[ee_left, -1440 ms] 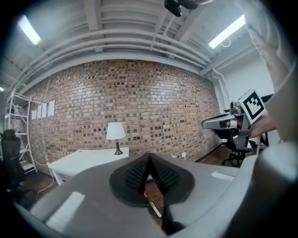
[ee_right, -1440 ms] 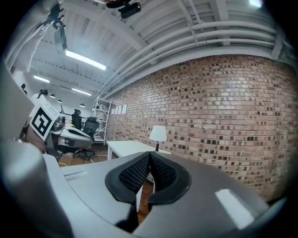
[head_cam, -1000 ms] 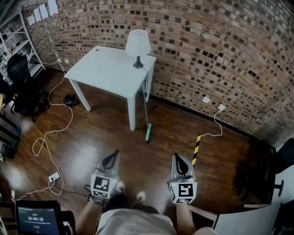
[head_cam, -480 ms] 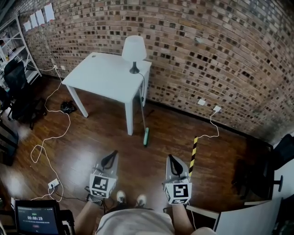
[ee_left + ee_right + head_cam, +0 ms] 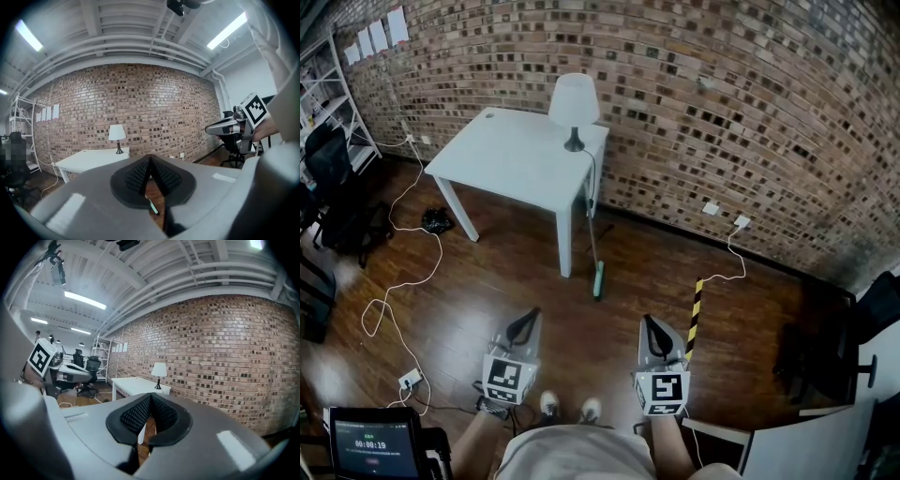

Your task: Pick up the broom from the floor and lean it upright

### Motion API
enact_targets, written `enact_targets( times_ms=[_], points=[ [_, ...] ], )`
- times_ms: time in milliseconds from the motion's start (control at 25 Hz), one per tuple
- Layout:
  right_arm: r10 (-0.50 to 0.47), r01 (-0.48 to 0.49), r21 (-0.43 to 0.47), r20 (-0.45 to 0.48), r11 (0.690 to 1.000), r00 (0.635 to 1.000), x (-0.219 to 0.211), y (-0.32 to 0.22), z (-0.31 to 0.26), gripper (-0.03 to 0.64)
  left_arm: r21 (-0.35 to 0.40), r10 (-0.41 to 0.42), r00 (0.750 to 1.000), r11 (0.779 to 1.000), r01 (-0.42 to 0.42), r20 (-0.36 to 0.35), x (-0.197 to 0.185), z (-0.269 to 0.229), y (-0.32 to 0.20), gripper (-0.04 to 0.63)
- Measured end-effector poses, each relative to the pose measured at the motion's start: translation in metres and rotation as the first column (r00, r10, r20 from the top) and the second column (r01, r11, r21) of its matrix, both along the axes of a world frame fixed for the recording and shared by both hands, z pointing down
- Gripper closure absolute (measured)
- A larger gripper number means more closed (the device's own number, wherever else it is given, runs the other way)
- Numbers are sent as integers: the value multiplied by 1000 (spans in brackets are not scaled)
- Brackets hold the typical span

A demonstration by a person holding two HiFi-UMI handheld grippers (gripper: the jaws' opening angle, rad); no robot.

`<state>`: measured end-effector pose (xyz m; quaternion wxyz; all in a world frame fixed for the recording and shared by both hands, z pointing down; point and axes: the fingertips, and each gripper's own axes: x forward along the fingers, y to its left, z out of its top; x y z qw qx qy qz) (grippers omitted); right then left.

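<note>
The broom point(image 5: 593, 242) stands tilted against the right front corner of the white table point(image 5: 511, 159). Its green head point(image 5: 599, 278) rests on the wood floor and its thin handle runs up to the table's edge. In the left gripper view the green head point(image 5: 153, 206) shows just below the jaws. My left gripper point(image 5: 525, 324) and right gripper point(image 5: 654, 330) hover side by side near my feet, well short of the broom. Both are shut with nothing between the pads. A white lamp point(image 5: 574, 101) stands on the table by the brick wall.
A yellow-and-black striped bar point(image 5: 695, 309) lies on the floor right of the broom. White cables point(image 5: 394, 281) and a power strip point(image 5: 409, 380) trail at the left. Black office chairs stand at the far left point(image 5: 333, 178) and right point(image 5: 834, 361). A small screen point(image 5: 373, 442) sits at the bottom left.
The head view has shifted a little, so the table and broom sit slightly further left. My right gripper has drifted a bit leftward. The broom keeps its lean on the table.
</note>
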<state>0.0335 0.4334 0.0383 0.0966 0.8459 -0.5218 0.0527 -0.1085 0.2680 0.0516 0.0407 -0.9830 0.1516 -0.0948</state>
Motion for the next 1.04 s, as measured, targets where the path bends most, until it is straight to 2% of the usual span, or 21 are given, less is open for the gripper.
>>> enact_targets(
  times_ms=[280, 1040],
  points=[
    [26, -23, 62, -44, 998, 999, -2, -1, -22, 607, 3, 7, 1000, 1000, -7, -5, 0, 3, -1, 594],
    [19, -16, 65, -45, 998, 999, -4, 5, -19, 607, 26, 39, 999, 999, -39, -9, 3, 2, 8, 594]
  ],
)
